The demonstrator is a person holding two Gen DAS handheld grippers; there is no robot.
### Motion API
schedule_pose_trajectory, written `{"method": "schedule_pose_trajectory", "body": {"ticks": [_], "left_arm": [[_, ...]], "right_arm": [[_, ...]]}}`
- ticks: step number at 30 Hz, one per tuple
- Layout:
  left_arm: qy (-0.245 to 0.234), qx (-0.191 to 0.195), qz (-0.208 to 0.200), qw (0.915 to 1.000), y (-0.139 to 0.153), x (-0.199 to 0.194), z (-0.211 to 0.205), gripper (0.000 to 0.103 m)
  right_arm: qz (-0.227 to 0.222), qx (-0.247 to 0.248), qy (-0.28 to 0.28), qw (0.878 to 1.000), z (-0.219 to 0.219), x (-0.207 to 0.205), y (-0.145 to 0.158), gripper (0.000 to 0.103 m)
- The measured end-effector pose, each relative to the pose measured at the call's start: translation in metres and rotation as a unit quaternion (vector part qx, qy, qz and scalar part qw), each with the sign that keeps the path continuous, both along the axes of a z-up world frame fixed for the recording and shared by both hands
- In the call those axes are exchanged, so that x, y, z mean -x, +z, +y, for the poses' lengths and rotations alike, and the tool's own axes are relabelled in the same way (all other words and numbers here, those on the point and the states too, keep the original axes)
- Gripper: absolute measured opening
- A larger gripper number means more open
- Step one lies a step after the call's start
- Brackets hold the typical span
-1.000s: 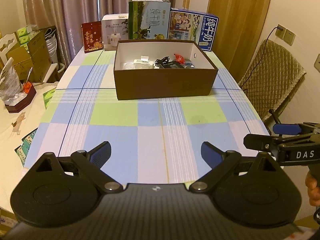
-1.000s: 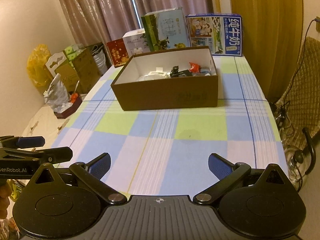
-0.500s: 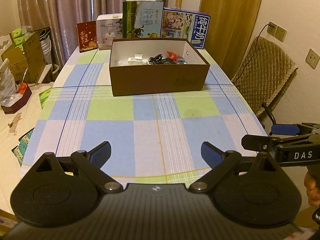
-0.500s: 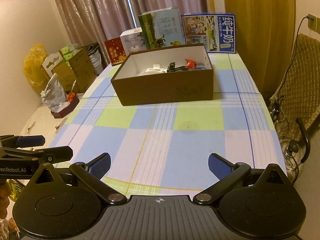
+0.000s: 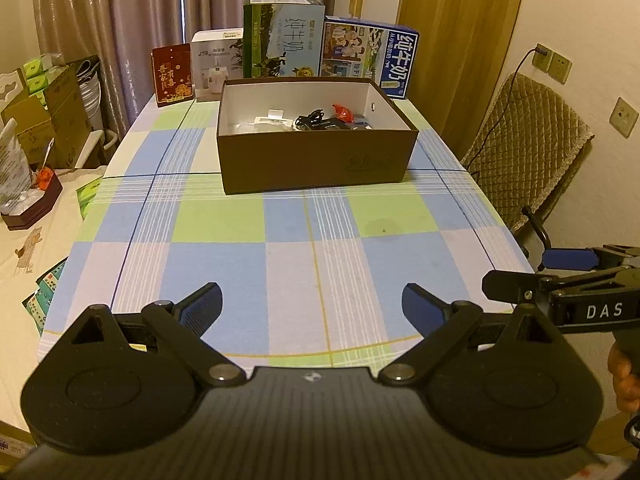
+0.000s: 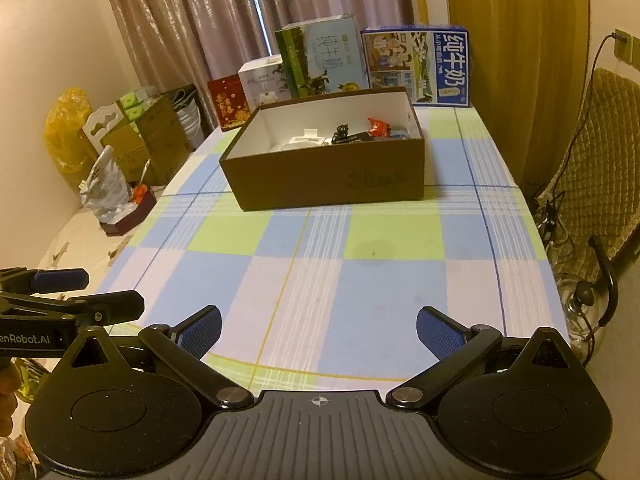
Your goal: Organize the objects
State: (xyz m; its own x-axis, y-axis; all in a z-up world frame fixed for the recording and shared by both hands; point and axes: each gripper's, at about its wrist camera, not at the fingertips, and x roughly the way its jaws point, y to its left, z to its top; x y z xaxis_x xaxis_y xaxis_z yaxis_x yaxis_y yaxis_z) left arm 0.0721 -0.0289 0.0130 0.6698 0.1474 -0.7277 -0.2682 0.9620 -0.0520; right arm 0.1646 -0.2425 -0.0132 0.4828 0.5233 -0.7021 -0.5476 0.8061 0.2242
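Observation:
A brown cardboard box stands open at the far half of the checked tablecloth. Inside lie white items, a black cable and gadget, and a red packet. My left gripper hovers open over the table's near edge, nothing between its fingers. My right gripper is open too, at the near edge, empty. Each gripper shows at the side of the other's view.
Milk cartons, a green box, a white box and a red box line the table's far end. A quilted chair stands right. Cardboard boxes and a tissue tray sit left.
Both grippers have drawn back toward the table's near edge, so the box looks farther away and the near hem of the cloth shows. Both stay open.

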Motion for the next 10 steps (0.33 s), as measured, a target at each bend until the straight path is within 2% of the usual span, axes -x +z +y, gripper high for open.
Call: {"method": "schedule_pose_trajectory", "body": {"ticks": [10], "left_arm": [[0.005,-0.003,-0.001,1.0000,-0.0008,-0.0047,0.0056,0.095]], "right_arm": [[0.003,0.002,0.001,1.000,0.0067,-0.0060,-0.0013,0.101]]}}
